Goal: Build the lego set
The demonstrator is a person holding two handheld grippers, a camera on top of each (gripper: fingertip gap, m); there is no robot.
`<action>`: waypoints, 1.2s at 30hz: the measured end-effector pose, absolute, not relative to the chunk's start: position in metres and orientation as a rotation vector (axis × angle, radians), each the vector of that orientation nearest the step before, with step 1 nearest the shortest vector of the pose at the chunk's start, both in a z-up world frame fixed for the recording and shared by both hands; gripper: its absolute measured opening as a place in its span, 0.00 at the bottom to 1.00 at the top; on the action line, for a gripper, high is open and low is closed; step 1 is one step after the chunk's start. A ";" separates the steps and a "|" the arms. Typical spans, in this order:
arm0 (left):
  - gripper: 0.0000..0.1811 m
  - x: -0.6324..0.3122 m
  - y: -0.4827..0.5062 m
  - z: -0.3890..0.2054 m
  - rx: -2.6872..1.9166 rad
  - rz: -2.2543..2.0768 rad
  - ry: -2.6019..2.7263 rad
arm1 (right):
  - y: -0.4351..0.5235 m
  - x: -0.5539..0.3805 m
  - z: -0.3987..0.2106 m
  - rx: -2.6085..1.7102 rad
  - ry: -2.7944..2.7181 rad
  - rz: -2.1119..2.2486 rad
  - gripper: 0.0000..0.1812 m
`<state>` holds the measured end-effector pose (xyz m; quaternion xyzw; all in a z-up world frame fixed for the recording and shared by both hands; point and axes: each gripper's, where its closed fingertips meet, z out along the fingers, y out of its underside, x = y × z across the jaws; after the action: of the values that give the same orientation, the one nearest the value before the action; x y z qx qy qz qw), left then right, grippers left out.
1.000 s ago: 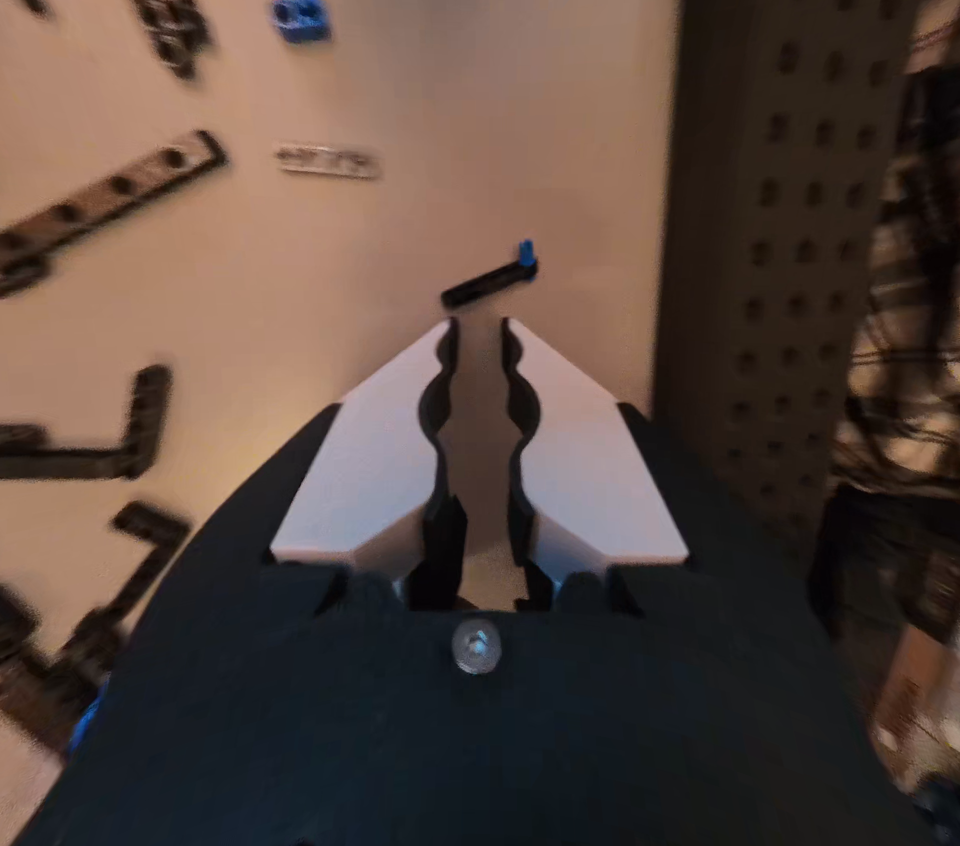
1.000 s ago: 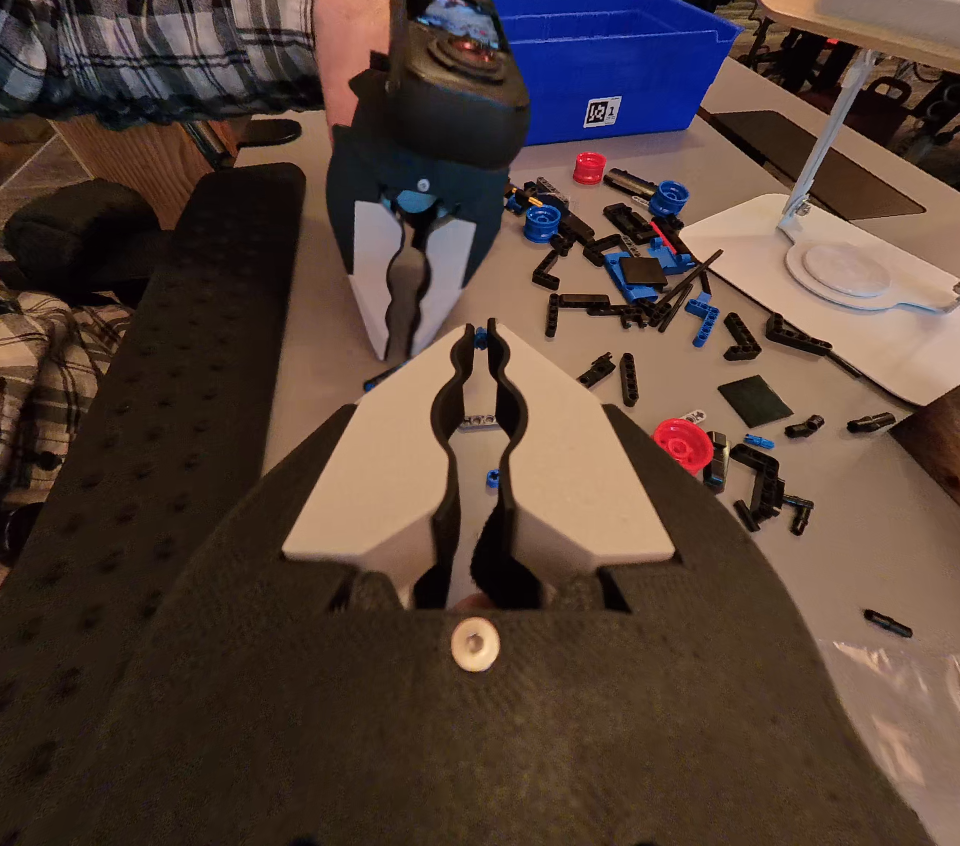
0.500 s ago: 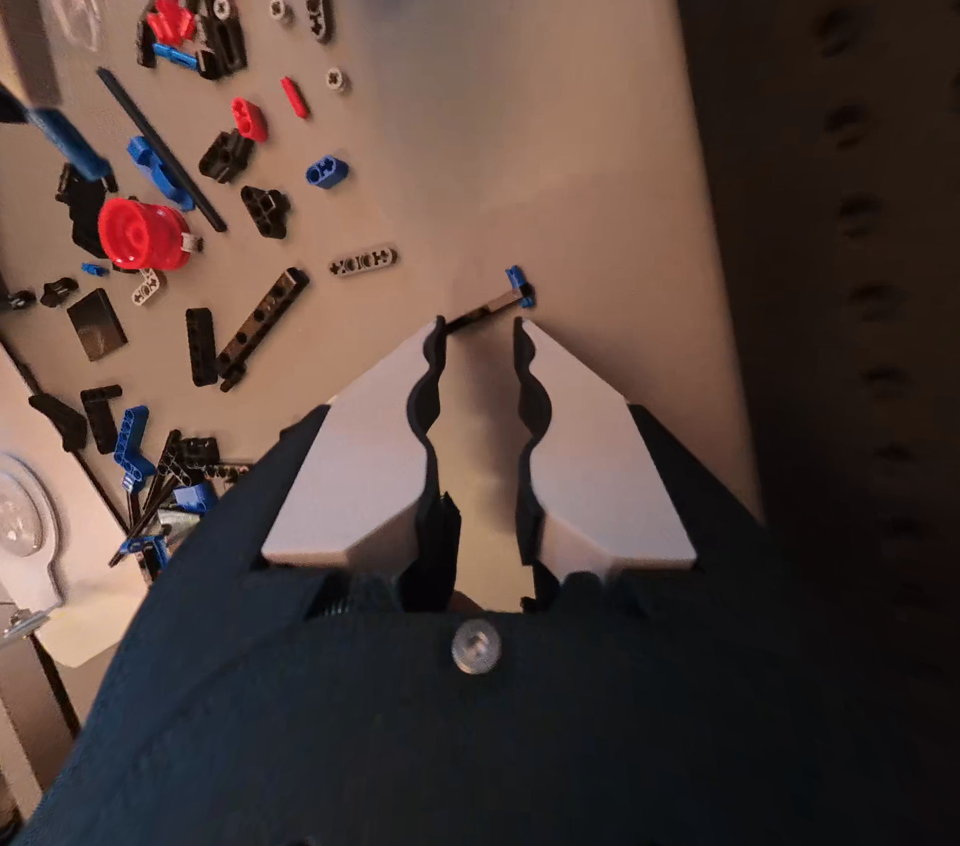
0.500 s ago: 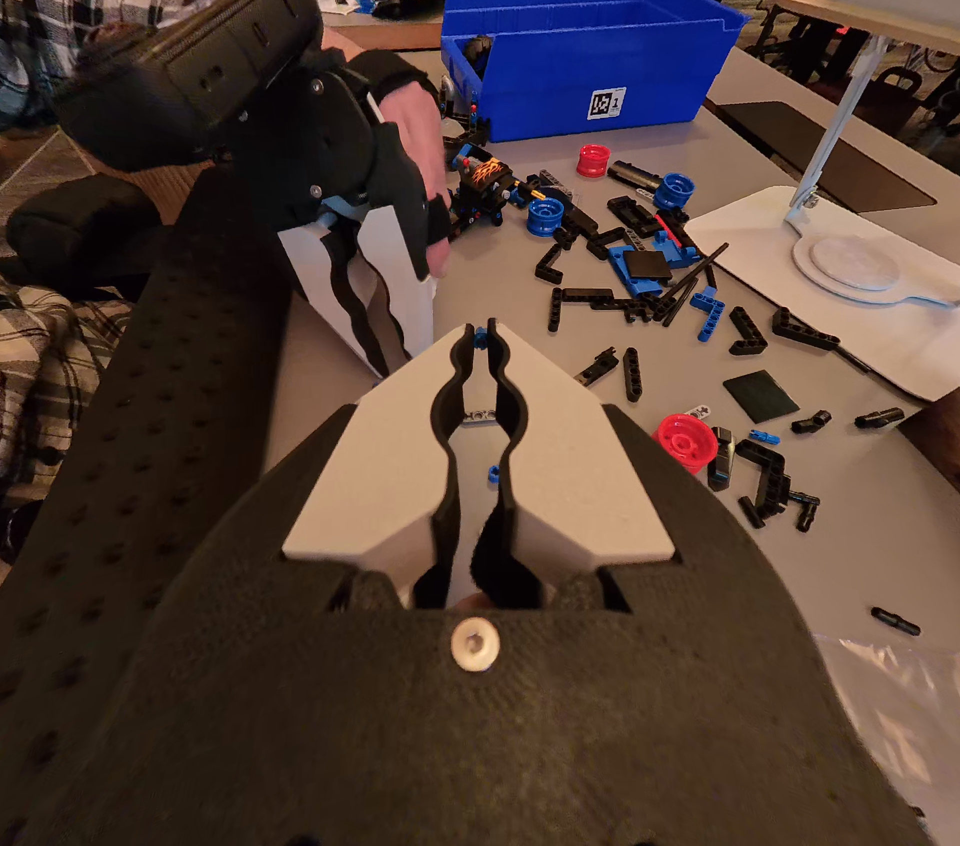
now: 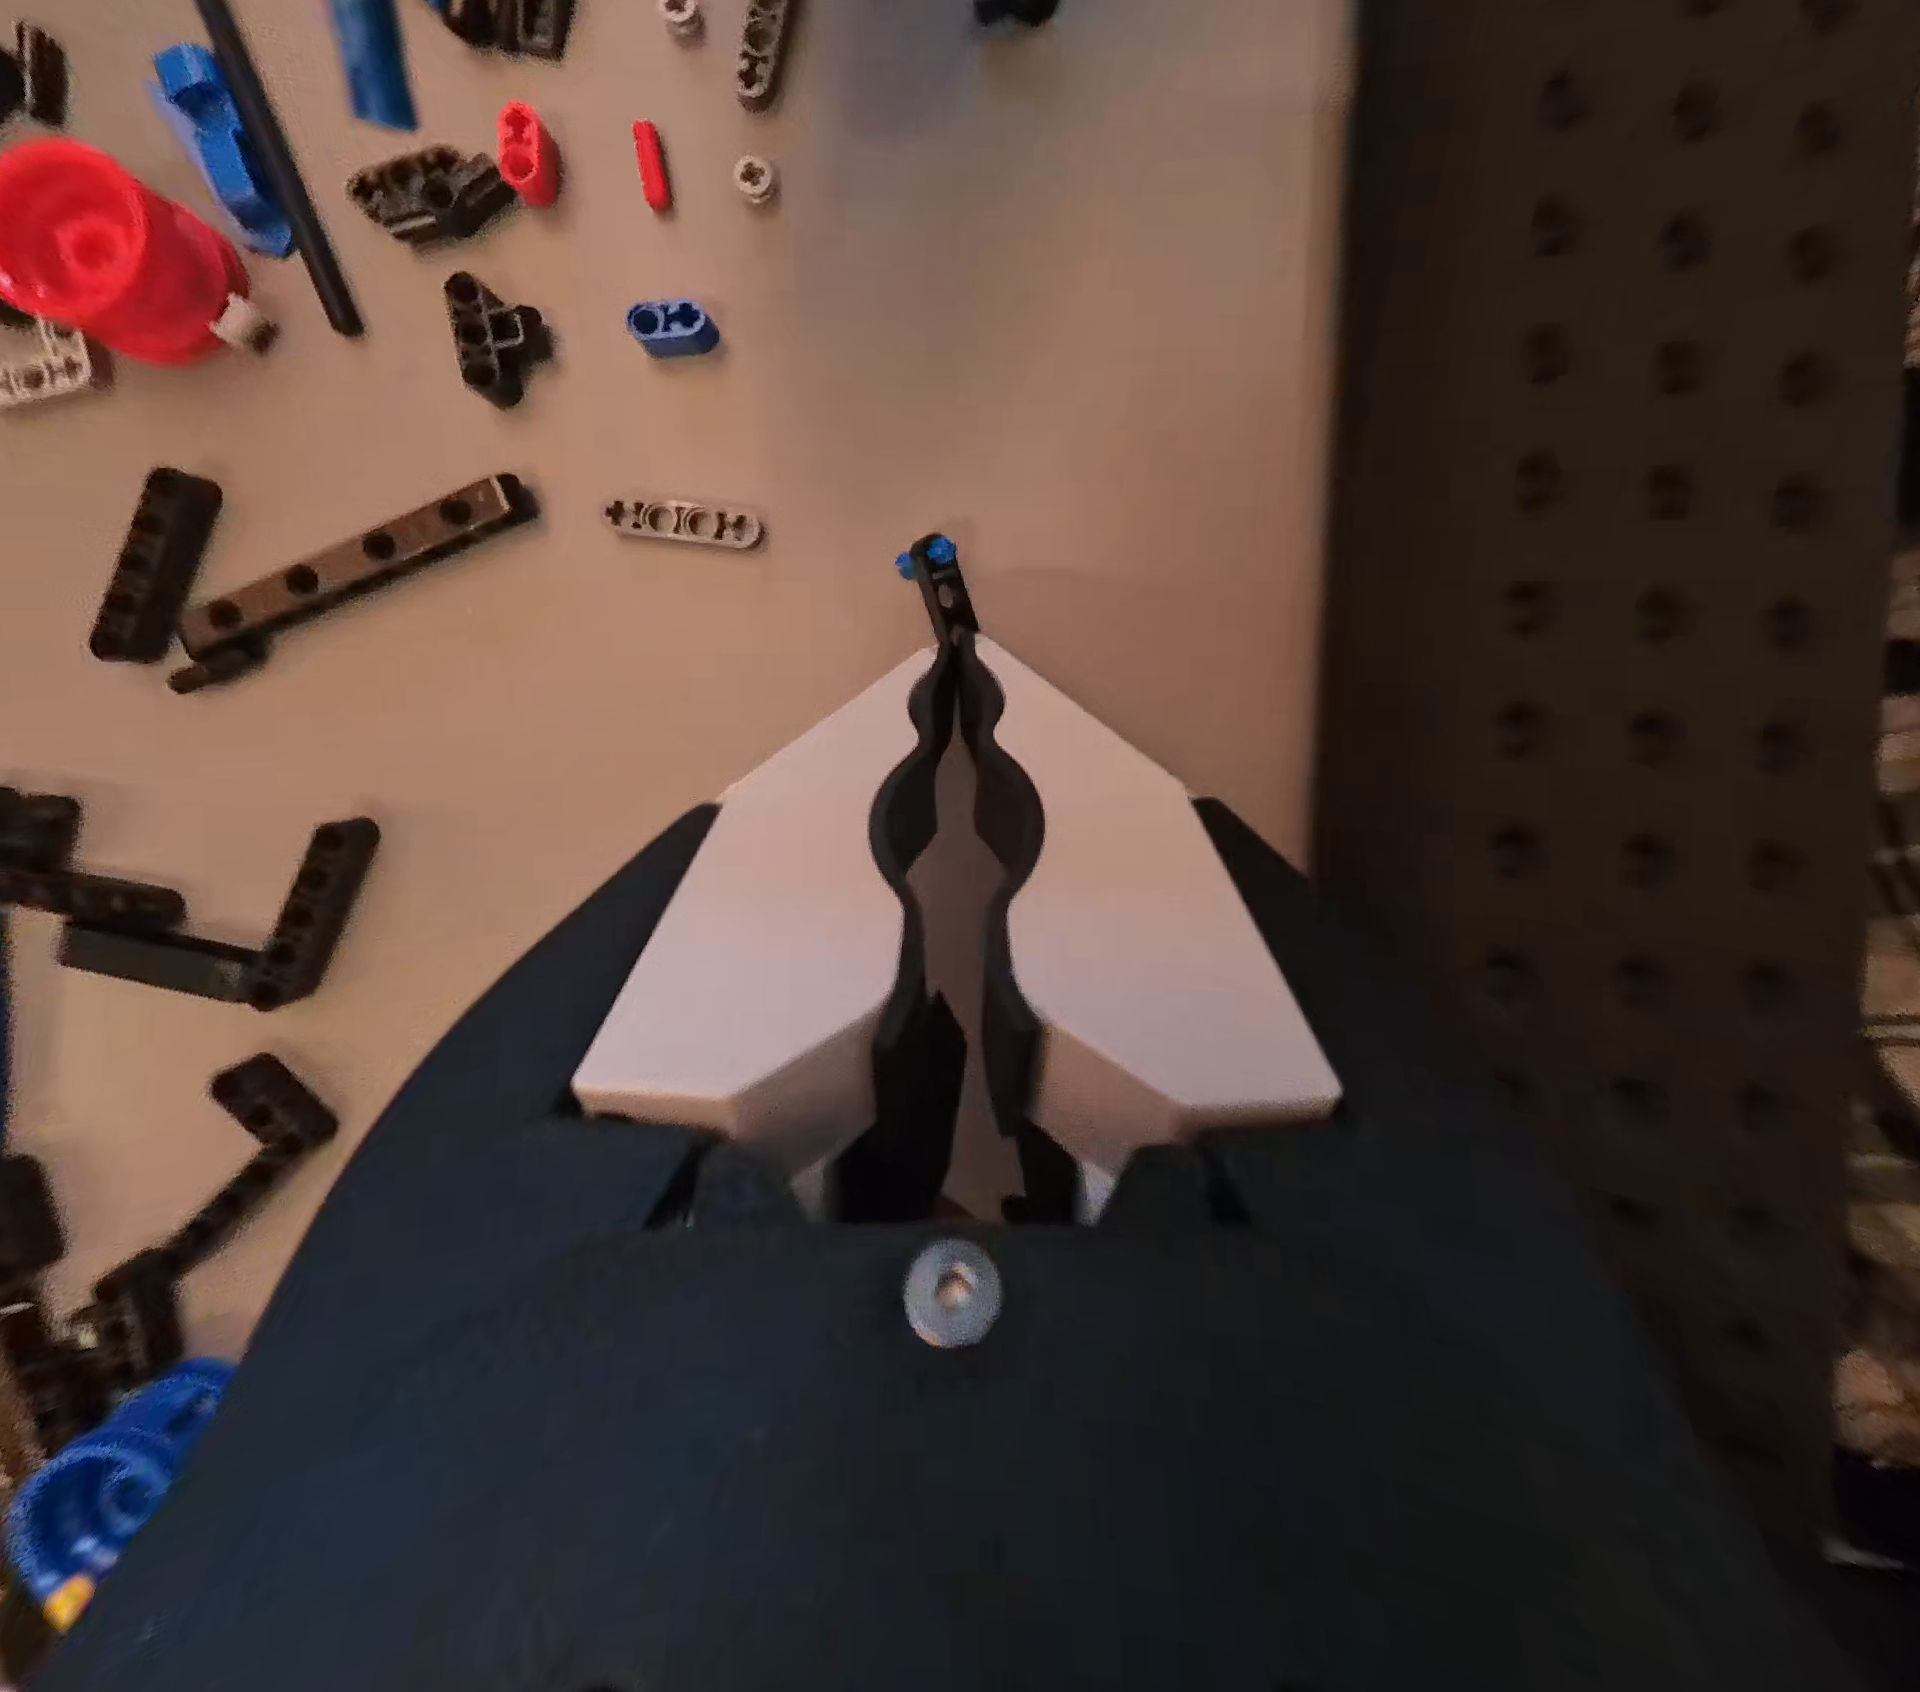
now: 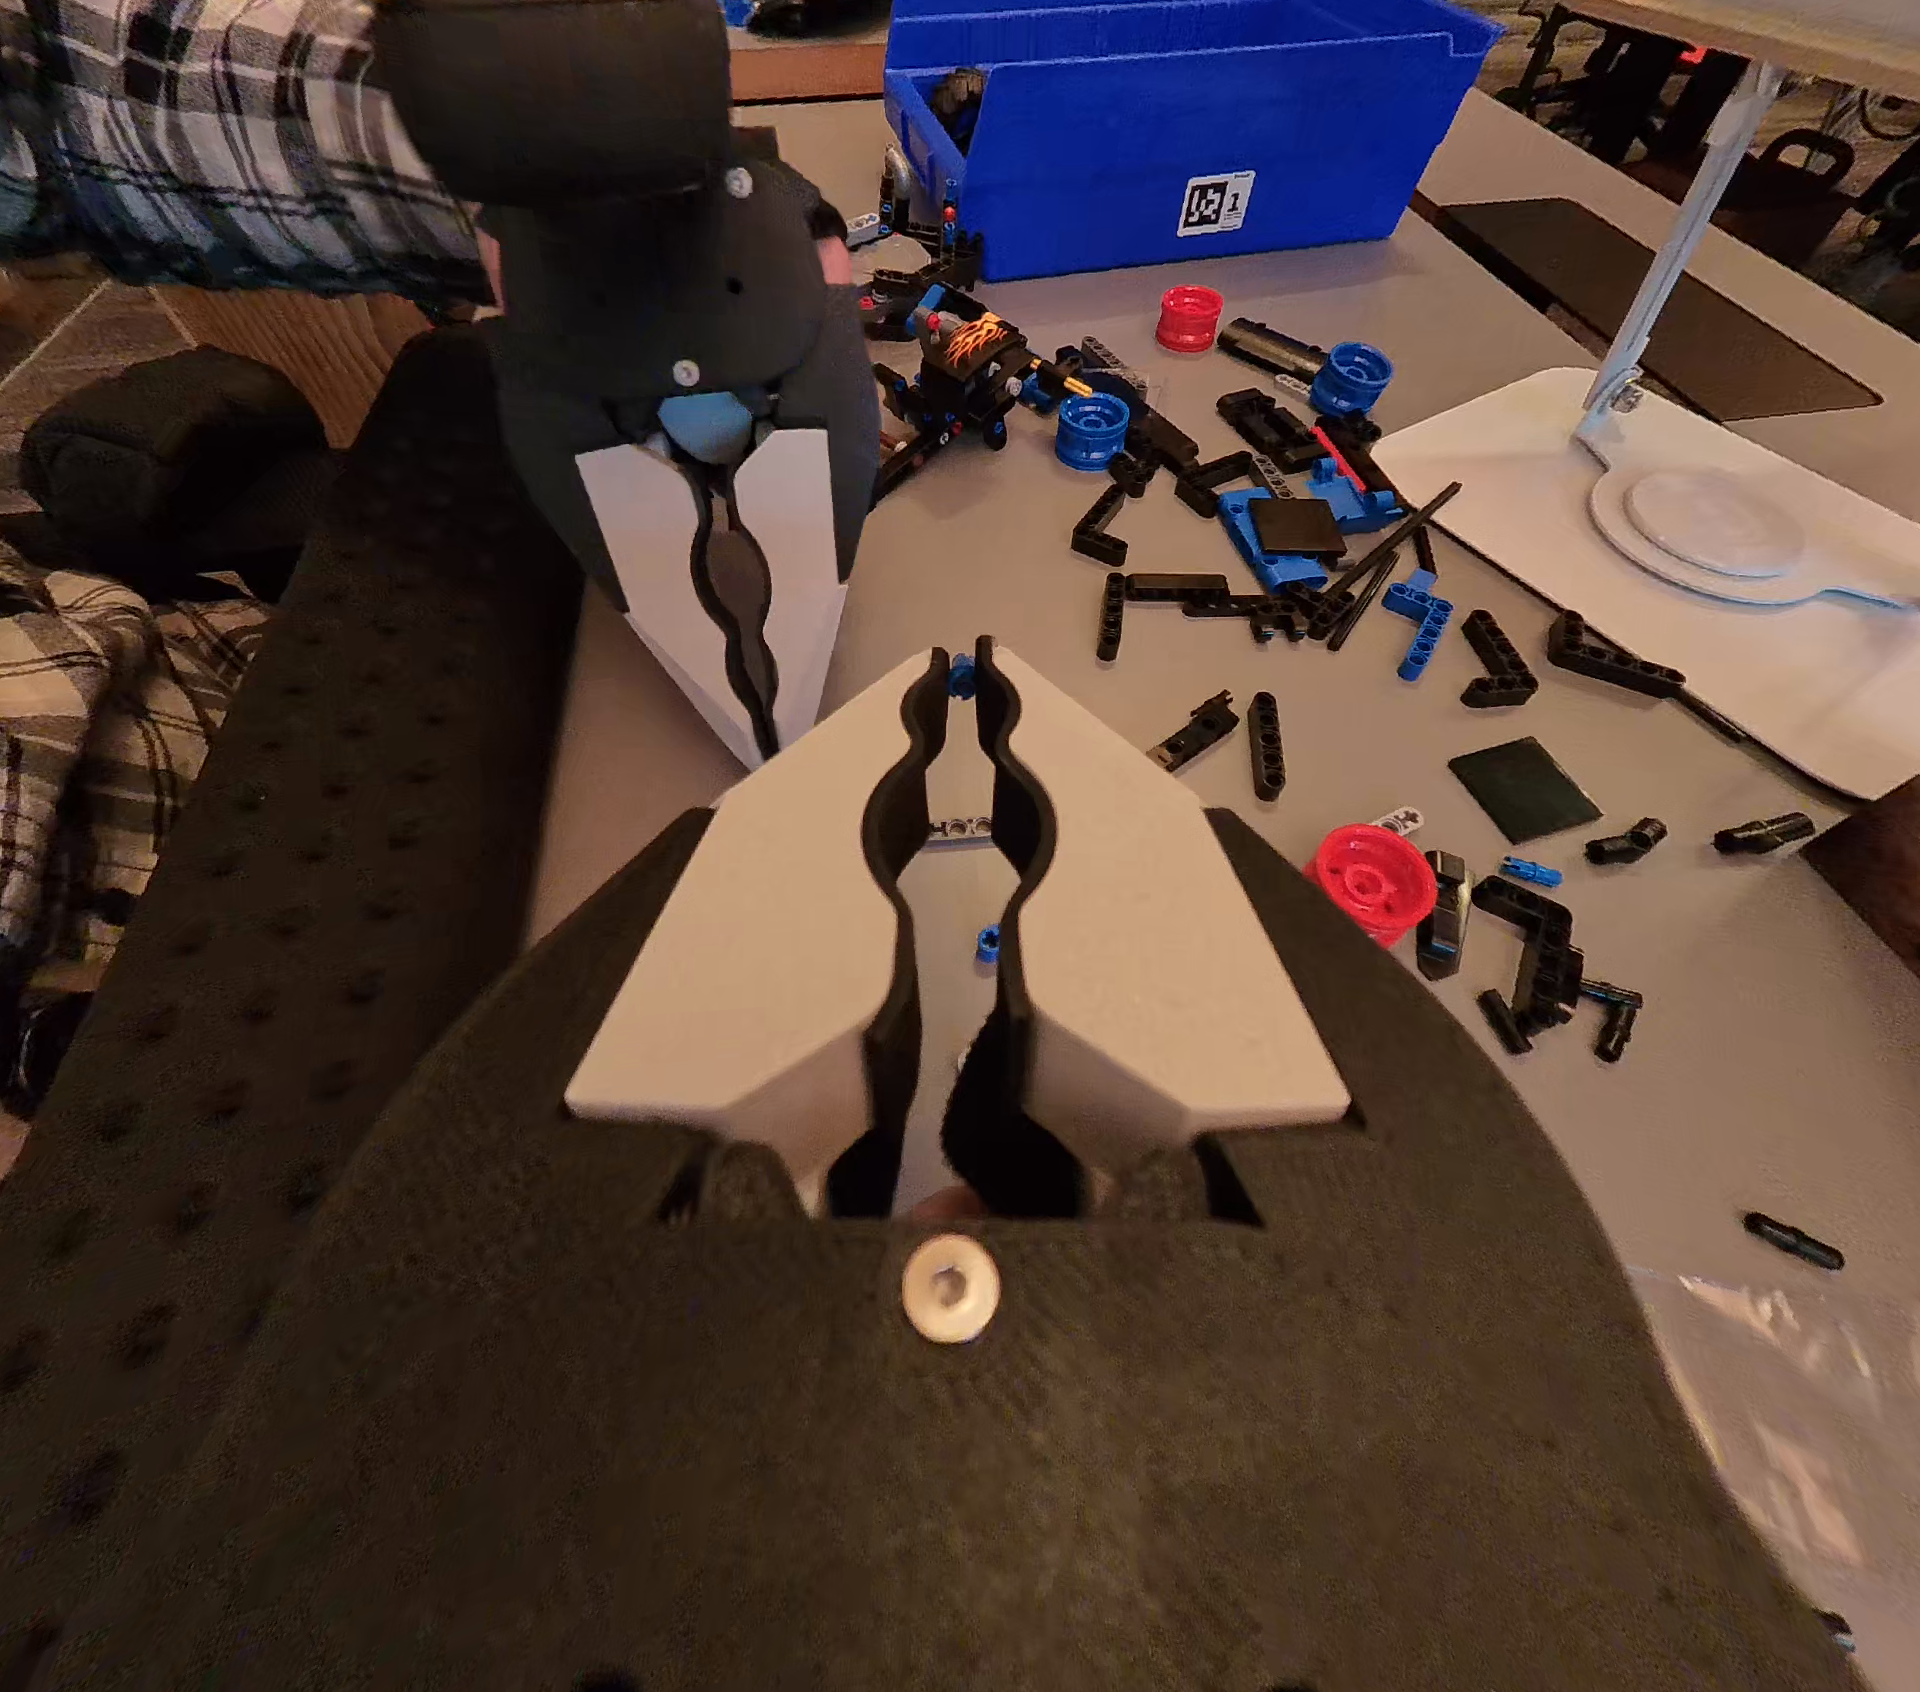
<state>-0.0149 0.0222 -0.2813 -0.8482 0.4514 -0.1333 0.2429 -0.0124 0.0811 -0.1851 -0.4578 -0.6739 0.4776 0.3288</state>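
In the left wrist view my left gripper (image 5: 951, 655) is shut on the near end of a short black beam (image 5: 948, 598). The beam sticks out ahead of the fingertips and has a blue pin (image 5: 928, 556) at its far end, over the tan table (image 5: 1091, 292). In the right wrist view my right gripper (image 6: 961, 671) is shut on a small blue pin (image 6: 961, 676) pinched between its tips. The left gripper (image 6: 764, 733) shows there too, pointing down at the table just left of my right fingertips, with its tips partly hidden behind them.
Loose black, blue and red pieces lie on the table, among them a grey thin beam (image 5: 684, 522) and red wheels (image 6: 1371, 884). A part-built model (image 6: 966, 375) stands before a blue bin (image 6: 1195, 115). A white lamp base (image 6: 1704, 520) lies right, a black perforated pad (image 6: 312, 707) left. My right fingertips sit around 11 cm from my left ones.
My left gripper opened wider over the black beam lying on the table, then shut on its end; the beam now points straight ahead. My right gripper stayed still, holding the blue pin.
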 end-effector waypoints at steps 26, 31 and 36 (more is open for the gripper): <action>0.11 -0.055 0.031 -0.276 -2.233 -0.127 1.188 | 0.080 -0.013 -0.189 -1.211 -1.782 1.254 0.01; 0.12 -0.064 0.033 -0.274 -2.255 -0.147 1.259 | 0.082 -0.011 -0.186 -1.207 -1.766 1.257 0.01; 0.19 -0.053 0.030 -0.285 -2.221 -0.109 1.313 | 0.080 -0.011 -0.186 -1.200 -1.773 1.254 0.01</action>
<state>-0.0535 0.0296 -0.2849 -0.8266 0.4887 -0.0407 0.2761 -0.0110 0.0804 -0.1856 -0.4574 -0.6761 0.4782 0.3240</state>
